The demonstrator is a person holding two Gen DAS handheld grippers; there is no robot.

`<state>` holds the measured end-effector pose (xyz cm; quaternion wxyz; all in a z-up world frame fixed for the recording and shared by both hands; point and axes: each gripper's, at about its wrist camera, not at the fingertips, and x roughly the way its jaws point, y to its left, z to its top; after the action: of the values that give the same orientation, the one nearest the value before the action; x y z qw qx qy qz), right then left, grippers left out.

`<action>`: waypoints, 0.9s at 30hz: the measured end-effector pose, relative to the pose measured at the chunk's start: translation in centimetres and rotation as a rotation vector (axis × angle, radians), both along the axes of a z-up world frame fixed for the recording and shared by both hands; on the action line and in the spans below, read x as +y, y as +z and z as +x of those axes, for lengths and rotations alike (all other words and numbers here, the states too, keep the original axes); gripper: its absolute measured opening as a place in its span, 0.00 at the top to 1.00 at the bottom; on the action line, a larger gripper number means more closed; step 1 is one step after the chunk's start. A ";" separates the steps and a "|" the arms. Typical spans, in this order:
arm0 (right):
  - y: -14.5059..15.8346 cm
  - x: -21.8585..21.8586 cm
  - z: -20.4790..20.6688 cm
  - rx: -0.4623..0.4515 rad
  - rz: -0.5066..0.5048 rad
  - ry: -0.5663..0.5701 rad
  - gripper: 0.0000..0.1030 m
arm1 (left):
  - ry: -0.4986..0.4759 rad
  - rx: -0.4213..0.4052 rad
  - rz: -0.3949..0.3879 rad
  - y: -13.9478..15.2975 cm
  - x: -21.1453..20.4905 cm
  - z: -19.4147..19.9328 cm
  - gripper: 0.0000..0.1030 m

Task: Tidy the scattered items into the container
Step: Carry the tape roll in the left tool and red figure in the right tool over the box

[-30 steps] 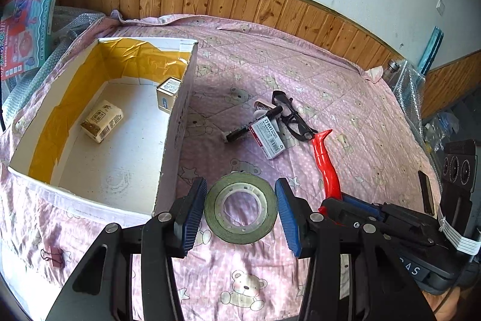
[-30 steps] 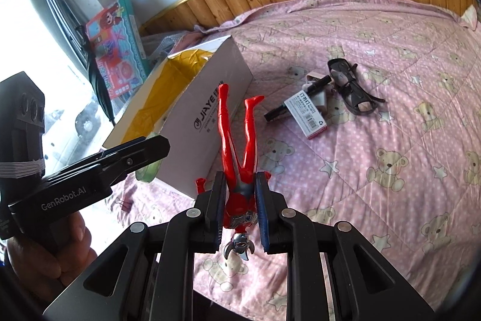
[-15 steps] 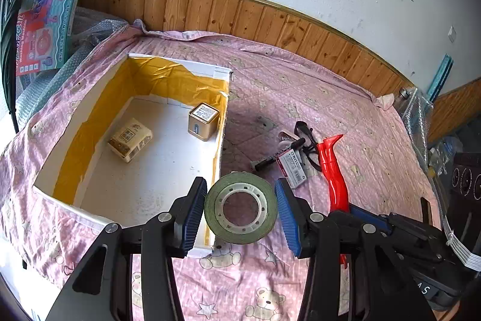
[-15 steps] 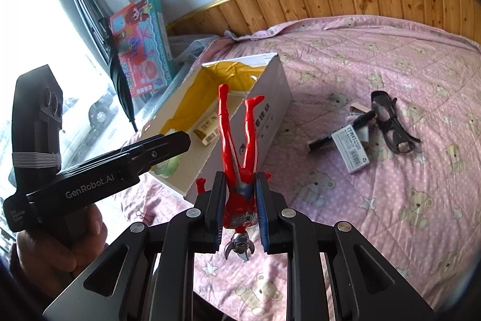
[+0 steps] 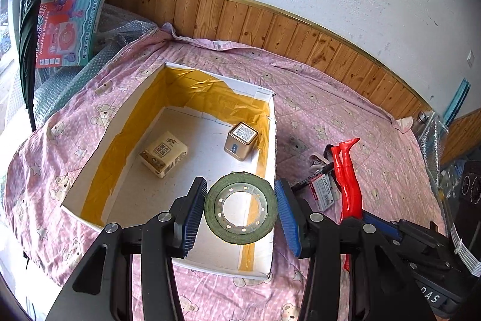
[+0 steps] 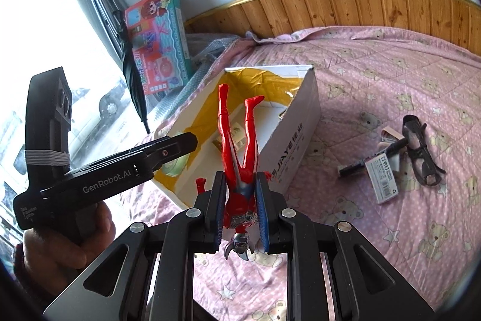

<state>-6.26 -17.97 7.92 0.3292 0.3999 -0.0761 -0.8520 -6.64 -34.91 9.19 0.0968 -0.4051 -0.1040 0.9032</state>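
Pink bedspread (image 5: pixel 336 98) underneath; left gripper (image 5: pixel 240 208) pinching tape roll (image 5: pixel 240 212) above box (image 5: pixel 272 140), right gripper (image 6: pixel 240 211) clamping red figure (image 6: pixel 239 158). Release low, clear of walls.

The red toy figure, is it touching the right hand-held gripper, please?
Touching. Right wrist view: the right hand-held gripper pinches the red toy figure between both pads.
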 end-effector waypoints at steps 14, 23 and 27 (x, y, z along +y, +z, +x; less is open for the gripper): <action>0.7 -5.9 -3.1 0.017 0.027 0.089 0.81 | 0.099 -0.052 -0.031 -1.5 -4.1 -2.9 0.53; 0.0 -8.7 -5.3 -0.008 0.042 0.112 0.81 | 0.125 -0.099 -0.069 -2.9 -6.0 -4.7 0.53; -0.5 -9.4 -6.7 -0.031 0.065 0.097 0.81 | 0.111 -0.119 -0.096 -3.3 -5.8 -5.7 0.53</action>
<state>-12.98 -27.33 7.46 0.3555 0.4266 -0.0340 -0.8309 -12.38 -40.75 5.84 0.0207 -0.4560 -0.0885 0.8853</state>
